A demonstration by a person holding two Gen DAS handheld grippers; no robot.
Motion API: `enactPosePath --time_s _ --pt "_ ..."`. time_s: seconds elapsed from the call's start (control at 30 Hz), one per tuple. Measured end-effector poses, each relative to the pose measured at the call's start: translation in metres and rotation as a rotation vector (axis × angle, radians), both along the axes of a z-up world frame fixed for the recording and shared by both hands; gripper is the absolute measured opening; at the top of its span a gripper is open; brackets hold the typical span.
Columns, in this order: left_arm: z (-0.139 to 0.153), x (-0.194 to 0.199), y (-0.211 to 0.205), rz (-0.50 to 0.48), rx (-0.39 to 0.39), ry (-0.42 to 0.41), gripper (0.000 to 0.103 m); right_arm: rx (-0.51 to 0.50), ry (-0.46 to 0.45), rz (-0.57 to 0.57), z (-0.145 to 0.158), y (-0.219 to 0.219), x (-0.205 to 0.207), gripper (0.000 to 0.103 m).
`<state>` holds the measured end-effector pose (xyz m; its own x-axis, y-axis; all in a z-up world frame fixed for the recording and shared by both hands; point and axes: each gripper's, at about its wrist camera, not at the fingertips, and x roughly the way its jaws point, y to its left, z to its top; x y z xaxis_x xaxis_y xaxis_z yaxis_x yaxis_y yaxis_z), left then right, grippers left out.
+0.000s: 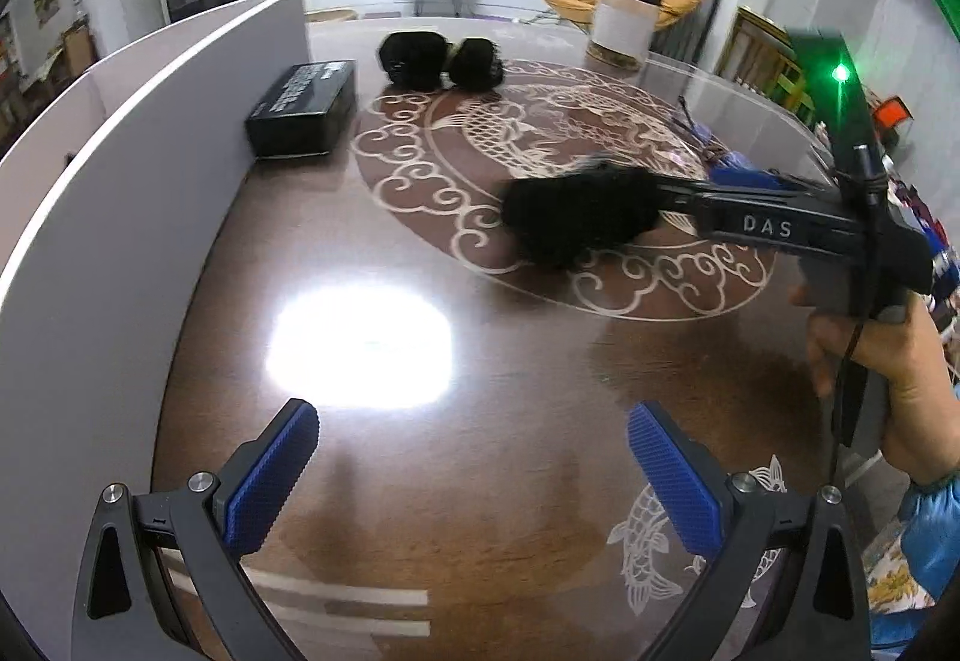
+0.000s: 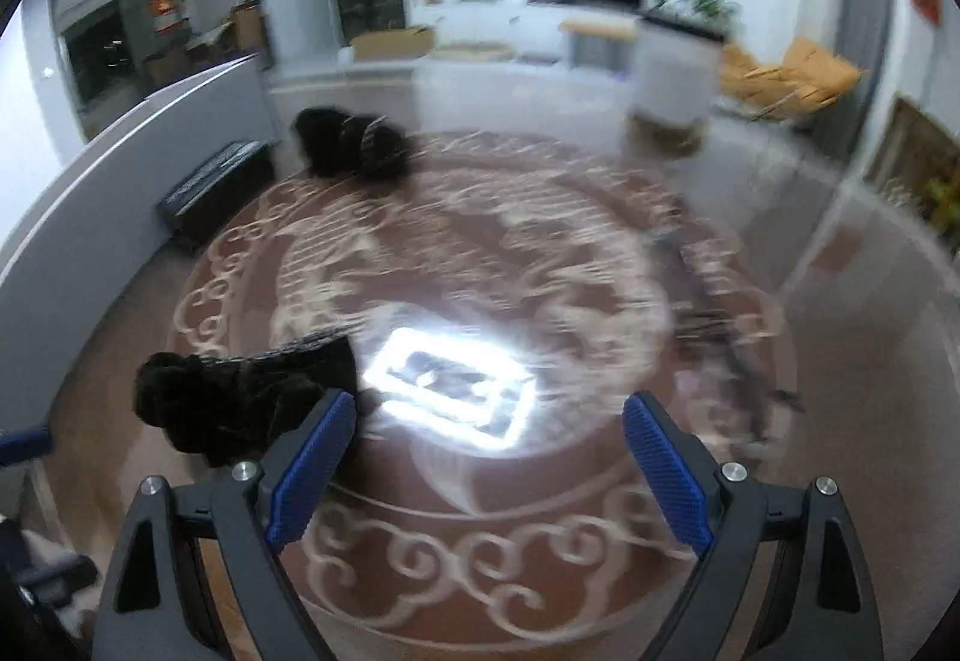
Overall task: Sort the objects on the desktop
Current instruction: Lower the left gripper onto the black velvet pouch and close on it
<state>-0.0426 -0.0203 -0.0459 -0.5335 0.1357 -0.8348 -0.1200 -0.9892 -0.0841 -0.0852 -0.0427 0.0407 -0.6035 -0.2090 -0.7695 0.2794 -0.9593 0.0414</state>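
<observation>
My left gripper is open and empty, low over the glossy brown table. My right gripper is open; in the left wrist view it reaches in from the right beside a black fuzzy object that lies on the table. In the right wrist view that black fuzzy object lies just left of my left fingertip, outside the jaws. Two more black fuzzy objects sit together at the far side. A black box lies by the white partition.
A white partition runs along the table's left side. A white cylindrical container stands at the far right. A tangle of dark cables and purple bits lies at the right. A lamp glare shines on the table.
</observation>
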Motion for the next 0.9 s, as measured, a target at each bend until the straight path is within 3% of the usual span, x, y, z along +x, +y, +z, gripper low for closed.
enactPosePath --time_s 0.1,0.2,0.27,0.33,0.4,0.5,0.63,0.7,0.77,0.8,0.9 --pt "0.000 -0.012 0.006 -0.064 -0.035 0.000 0.103 -0.025 0.038 0.122 0.006 -0.016 0.004 0.091" --pt "-0.002 -0.035 0.011 -0.111 -0.102 0.007 0.103 -0.052 0.062 0.082 0.015 -0.004 0.009 0.091" --pt "-0.004 -0.053 0.010 -0.110 -0.088 -0.012 0.103 -0.080 0.045 0.044 0.018 0.017 0.015 0.091" --pt "0.001 -0.063 0.008 -0.101 -0.014 -0.016 0.103 -0.081 0.043 0.031 0.020 0.037 0.031 0.091" --pt "0.015 -0.065 0.009 -0.135 0.047 0.042 0.103 -0.068 0.043 0.029 0.019 0.053 0.047 0.091" --pt "0.033 -0.077 0.022 -0.253 0.001 0.118 0.103 -0.061 0.031 0.010 0.015 0.076 0.076 0.091" --pt "0.013 -0.104 0.044 -0.415 -0.058 0.005 0.103 -0.092 0.016 -0.035 0.015 0.096 0.098 0.091" --pt "-0.001 -0.107 0.047 -0.444 -0.063 -0.052 0.103 -0.106 0.017 -0.046 0.017 0.101 0.106 0.091" --pt "-0.006 -0.099 0.049 -0.469 -0.064 -0.050 0.103 -0.122 0.020 -0.054 0.021 0.106 0.111 0.091" --pt "-0.004 -0.092 0.048 -0.478 -0.058 -0.033 0.098 -0.128 0.023 -0.056 0.023 0.109 0.112 0.091" --pt "-0.003 -0.081 0.046 -0.474 0.004 -0.055 0.067 -0.130 0.022 -0.037 0.028 0.116 0.110 0.091"
